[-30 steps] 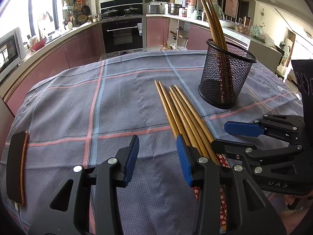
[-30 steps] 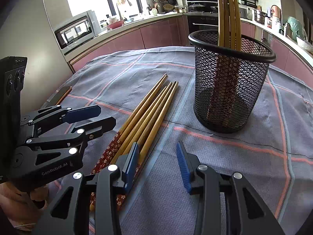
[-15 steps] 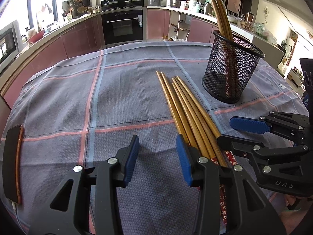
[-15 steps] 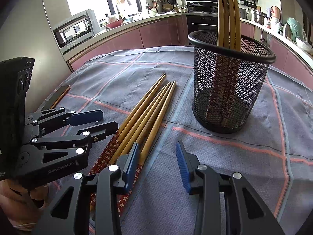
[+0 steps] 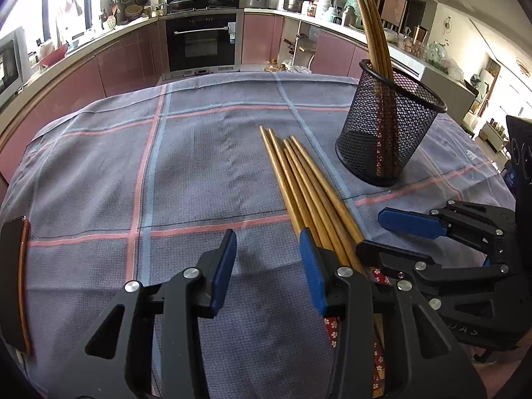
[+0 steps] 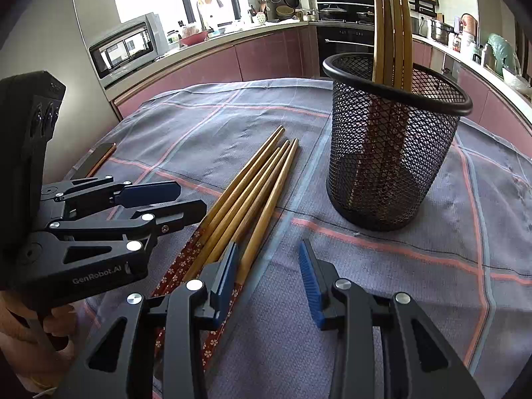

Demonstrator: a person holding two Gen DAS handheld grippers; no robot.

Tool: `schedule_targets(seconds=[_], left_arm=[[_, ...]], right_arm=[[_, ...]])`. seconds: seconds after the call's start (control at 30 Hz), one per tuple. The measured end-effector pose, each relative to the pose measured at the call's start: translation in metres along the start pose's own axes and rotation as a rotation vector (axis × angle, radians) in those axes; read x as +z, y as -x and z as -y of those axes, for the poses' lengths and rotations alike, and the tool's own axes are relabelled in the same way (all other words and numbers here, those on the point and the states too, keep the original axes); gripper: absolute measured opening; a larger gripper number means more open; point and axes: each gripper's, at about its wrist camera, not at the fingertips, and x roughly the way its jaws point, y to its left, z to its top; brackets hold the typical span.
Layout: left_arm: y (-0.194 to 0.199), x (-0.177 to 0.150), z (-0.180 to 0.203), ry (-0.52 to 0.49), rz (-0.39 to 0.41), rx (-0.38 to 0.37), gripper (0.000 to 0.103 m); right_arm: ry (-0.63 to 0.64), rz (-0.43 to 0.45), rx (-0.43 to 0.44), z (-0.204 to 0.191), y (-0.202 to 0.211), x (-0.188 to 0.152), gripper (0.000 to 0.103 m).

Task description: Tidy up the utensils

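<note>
Both the left gripper and right gripper hang half-open, empty, flanking the loose chopsticks on the bench beside the mesh holder. Closing together risks scattering the bundle or colliding.

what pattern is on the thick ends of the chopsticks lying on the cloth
Dark red with small white flowers on the chopsticks, clearest in the right wrist view.
</note>
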Motion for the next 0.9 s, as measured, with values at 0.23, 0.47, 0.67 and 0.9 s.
schedule_targets(seconds=[0.23, 0.47, 0.67, 0.9], left_arm=[[-0.002, 0.002, -0.002, 0.007, -0.003, -0.033, 0.04], [-0.007, 0.002, 0.008, -0.03, -0.022, -0.03, 0.04], [-0.01, 0.003, 0.003, -0.017, -0.03, -0.027, 0.041], [-0.012, 0.001, 0.006, -0.044, -0.035, 0.005, 0.039]], right_arm=[[-0.002, 0.008, 0.008, 0.001, 0.001, -0.001, 0.036], [0.01, 0.008, -0.004, 0.0, 0.0, -0.001, 0.036], [0.02, 0.009, -0.009, -0.001, 0.0, 0.0, 0.036], [0.042, 0.008, -0.037, -0.005, -0.001, -0.001, 0.036]])
